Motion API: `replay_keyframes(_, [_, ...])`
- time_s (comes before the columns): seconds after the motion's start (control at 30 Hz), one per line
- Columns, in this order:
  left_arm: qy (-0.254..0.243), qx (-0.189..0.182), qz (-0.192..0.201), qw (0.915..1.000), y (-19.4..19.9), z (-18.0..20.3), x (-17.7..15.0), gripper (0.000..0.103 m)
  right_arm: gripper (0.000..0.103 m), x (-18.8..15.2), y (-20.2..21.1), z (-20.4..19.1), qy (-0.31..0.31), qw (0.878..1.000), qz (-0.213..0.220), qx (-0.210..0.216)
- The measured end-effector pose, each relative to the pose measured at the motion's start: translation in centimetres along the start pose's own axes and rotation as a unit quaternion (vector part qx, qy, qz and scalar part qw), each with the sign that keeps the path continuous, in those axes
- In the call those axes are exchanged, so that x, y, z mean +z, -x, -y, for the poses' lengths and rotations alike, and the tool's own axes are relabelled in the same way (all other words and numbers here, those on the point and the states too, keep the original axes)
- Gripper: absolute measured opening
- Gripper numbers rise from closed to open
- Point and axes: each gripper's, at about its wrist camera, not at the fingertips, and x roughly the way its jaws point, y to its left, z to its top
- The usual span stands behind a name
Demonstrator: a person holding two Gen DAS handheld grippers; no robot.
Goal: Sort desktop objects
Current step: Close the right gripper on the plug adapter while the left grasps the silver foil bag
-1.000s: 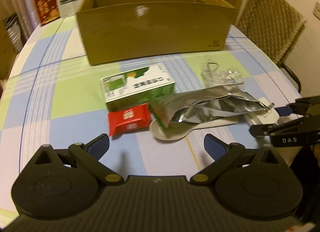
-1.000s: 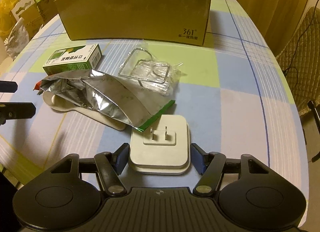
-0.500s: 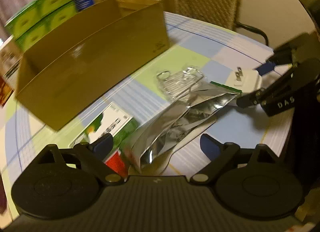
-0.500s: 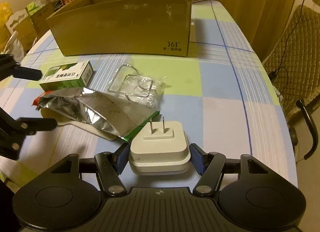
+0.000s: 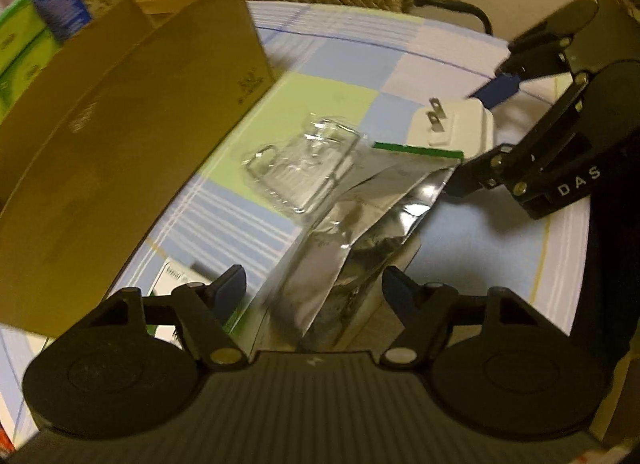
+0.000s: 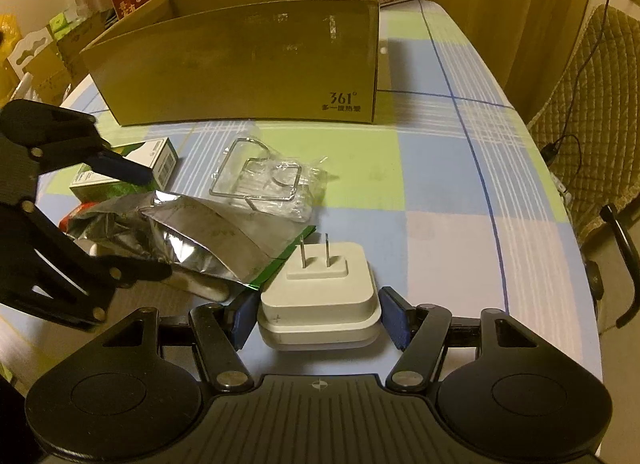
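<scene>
Silver foil pouch (image 5: 352,223) lies crumpled on the checked tablecloth (image 6: 440,191), its near end between the fingers of the left gripper (image 5: 314,290), whose jaws are closing with the pads not yet pressing on the foil. The right gripper (image 6: 316,318) is clamped on the white plug adapter (image 6: 320,292), one blue pad against each side and the two prongs pointing up. The right wrist view alone shows the green-and-white carton (image 6: 132,167) in full beside the pouch, a red packet edge (image 6: 76,215), the print on the cardboard box (image 6: 248,67) and the stacked packages behind it. The left wrist view alone shows the right gripper's linkage from outside and the pouch's green strip (image 5: 416,151) lying against the adapter. Both views show the clear plastic packet with a wire frame (image 6: 264,183) between pouch and box. A quilted chair (image 6: 592,135) stands beside the table.
</scene>
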Motion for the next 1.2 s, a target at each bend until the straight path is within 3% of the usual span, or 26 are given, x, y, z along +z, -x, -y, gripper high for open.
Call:
replay_keyframes(0.17, [-0.013,-0.020,-0.014,0.9996,-1.5,-0.5,1.0,0.054,0.061,0.1,0.0,0.4,-0.011,1.000,0.003,0.001])
replay_keyframes(0.43, [-0.006,-0.016,-0.015,0.9997,-2.6,-0.6,1.4,0.053,0.062,0.4,-0.5,0.6,-0.012,1.000,0.007,-0.003])
replay_keyframes(0.77, [-0.014,-0.006,0.010,0.9998,-1.4,-0.1,1.6,0.027,0.061,0.4,0.3,1.2,-0.027,0.999,0.024,-0.014])
replay_keyframes(1.03, [0.003,-0.014,0.024,0.9996,-0.4,-0.1,2.2,0.025,0.061,0.4,0.9,1.4,-0.035,0.999,0.030,-0.018])
replay_keyframes(1.2, [0.048,-0.044,0.033,0.9973,0.1,-0.5,2.2,0.025,0.061,0.5,0.8,1.5,-0.039,0.999,0.029,-0.018])
